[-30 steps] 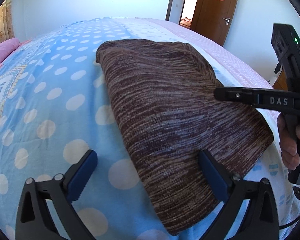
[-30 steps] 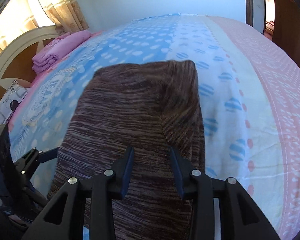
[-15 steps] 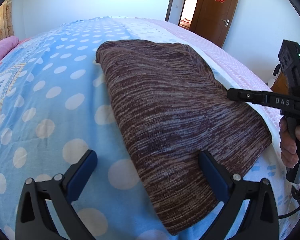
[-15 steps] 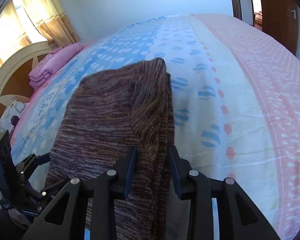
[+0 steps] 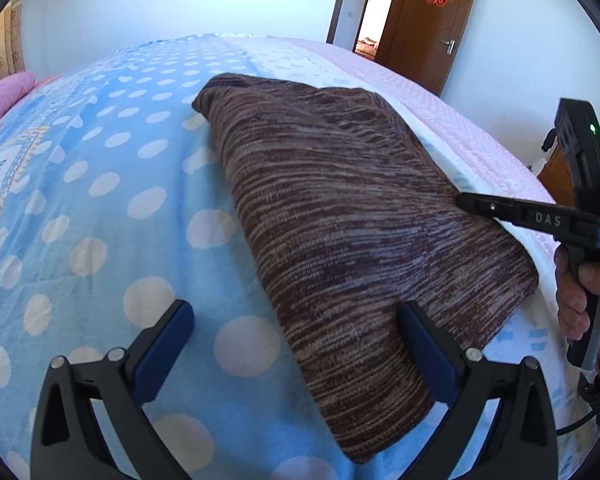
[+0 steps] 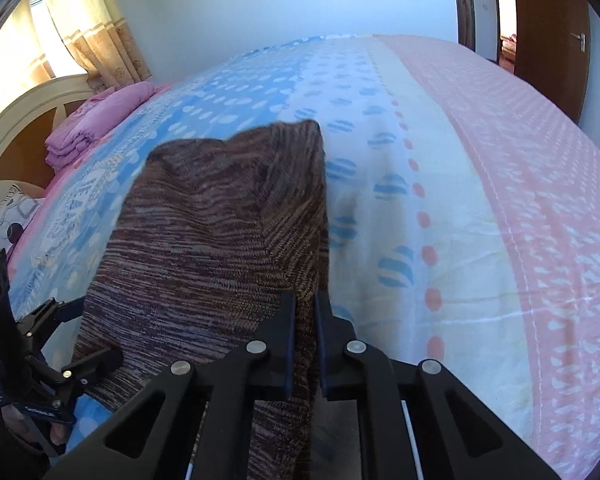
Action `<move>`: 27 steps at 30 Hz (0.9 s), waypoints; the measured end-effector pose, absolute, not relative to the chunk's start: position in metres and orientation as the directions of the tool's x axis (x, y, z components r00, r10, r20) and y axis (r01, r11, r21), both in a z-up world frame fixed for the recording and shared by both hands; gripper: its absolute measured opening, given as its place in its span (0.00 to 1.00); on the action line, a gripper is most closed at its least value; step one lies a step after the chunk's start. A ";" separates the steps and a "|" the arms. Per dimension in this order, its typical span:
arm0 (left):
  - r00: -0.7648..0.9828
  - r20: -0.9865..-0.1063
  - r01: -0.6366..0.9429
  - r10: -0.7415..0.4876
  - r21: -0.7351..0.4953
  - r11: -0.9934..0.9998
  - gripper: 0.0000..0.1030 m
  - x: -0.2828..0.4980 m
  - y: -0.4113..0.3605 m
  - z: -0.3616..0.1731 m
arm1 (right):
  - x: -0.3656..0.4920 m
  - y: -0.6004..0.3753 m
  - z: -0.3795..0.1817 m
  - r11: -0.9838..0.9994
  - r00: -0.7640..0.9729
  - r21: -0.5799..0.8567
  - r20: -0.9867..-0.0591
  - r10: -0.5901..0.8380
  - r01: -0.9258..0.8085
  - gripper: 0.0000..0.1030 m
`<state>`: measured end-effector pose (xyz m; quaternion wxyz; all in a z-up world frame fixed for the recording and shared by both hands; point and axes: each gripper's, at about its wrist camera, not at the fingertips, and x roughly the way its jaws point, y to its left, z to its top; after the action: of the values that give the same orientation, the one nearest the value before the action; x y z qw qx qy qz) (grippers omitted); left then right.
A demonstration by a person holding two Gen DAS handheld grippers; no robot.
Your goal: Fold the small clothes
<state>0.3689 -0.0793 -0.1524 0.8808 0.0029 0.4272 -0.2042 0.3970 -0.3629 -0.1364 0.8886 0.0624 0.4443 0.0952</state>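
Right gripper point(image 6: 303, 320): pressed together on the right-hand edge of the brown knit garment point(image 6: 204, 240), a ridge of cloth pinched between the two pads, a fold drawn up and hanging from the grip. Angled steeply down toward the bed point(image 6: 480, 200); seen from the left view as a black bar reaching in from the right, gripped by a hand point(image 5: 584, 300) low at that edge of the frame.

Left gripper point(image 5: 296, 340): spread wide, nothing between the pads, one pad over the blue dotted bedspread point(image 5: 100, 200), the other over the near part of the garment. Tilted downward, poised above the lower left corner; contact with the cloth impossible to tell.

Garment itself: flat on the bedspread near the middle of the bed, apparently doubled already into a long band. Judged early to midway: one edge grasped, no lift across yet, left corner not yet taken, final fold and smoothing left to do.

Beyond: pink folded bedding point(image 6: 96, 128) by the headboard, well apart.
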 end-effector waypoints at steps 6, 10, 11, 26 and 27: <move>0.554 -0.760 0.360 -0.340 -0.150 0.921 1.00 0.367 -0.082 -0.152 | 0.403 -0.367 -0.129 0.960 0.580 0.255 -0.768 0.272 -0.112 0.13; 0.555 -0.762 0.360 -0.334 -0.142 0.922 1.00 0.367 -0.083 -0.153 | 0.412 -0.365 -0.111 0.962 0.625 0.250 -0.736 0.261 -0.108 0.16; 0.554 -0.764 0.359 -0.331 -0.140 0.923 1.00 0.367 -0.084 -0.153 | 0.418 -0.365 -0.107 0.957 0.631 0.267 -0.724 0.277 -0.113 0.16; 0.530 -0.784 0.364 -0.323 -0.134 0.922 1.00 0.374 -0.097 -0.152 | 0.467 -0.377 -0.151 0.953 0.555 0.291 -0.781 0.288 -0.086 0.24; 0.529 -0.784 0.362 -0.324 -0.136 0.922 1.00 0.376 -0.097 -0.152 | 0.467 -0.378 -0.151 0.952 0.554 0.292 -0.779 0.295 -0.097 0.25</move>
<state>0.3755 -0.0974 -0.1520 0.8742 0.0216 0.4438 -0.1961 0.4669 -0.3784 -0.1515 0.8748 0.1079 0.4588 0.1119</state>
